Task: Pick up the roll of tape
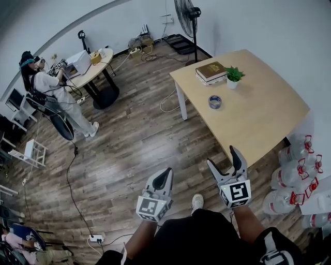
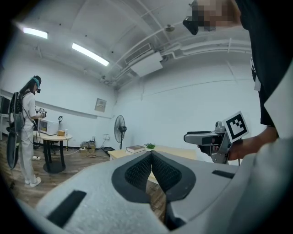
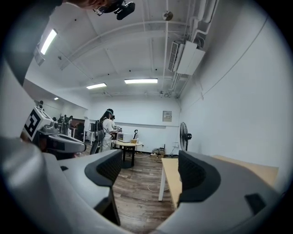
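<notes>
The roll of tape (image 1: pixel 215 101) lies flat on the light wooden table (image 1: pixel 258 114), near the edge facing me; it has a blue-grey outside and a pale core. Behind it are stacked books (image 1: pixel 211 71) and a small potted plant (image 1: pixel 233 75). My right gripper (image 1: pixel 222 157) is open and empty, just short of the table's near corner and well short of the tape. My left gripper (image 1: pixel 166 175) is over the floor left of it, with the jaws shut and nothing between them. In the right gripper view the pads (image 3: pixel 109 168) stand wide apart, with the table (image 3: pixel 170 176) ahead.
Several large water bottles (image 1: pixel 297 176) crowd the floor right of the table. A standing fan (image 1: pixel 189 13) is behind it. Far left, a person (image 1: pixel 51 88) stands at a round table (image 1: pixel 98 67). Cables and a power strip (image 1: pixel 96 238) lie on the wood floor.
</notes>
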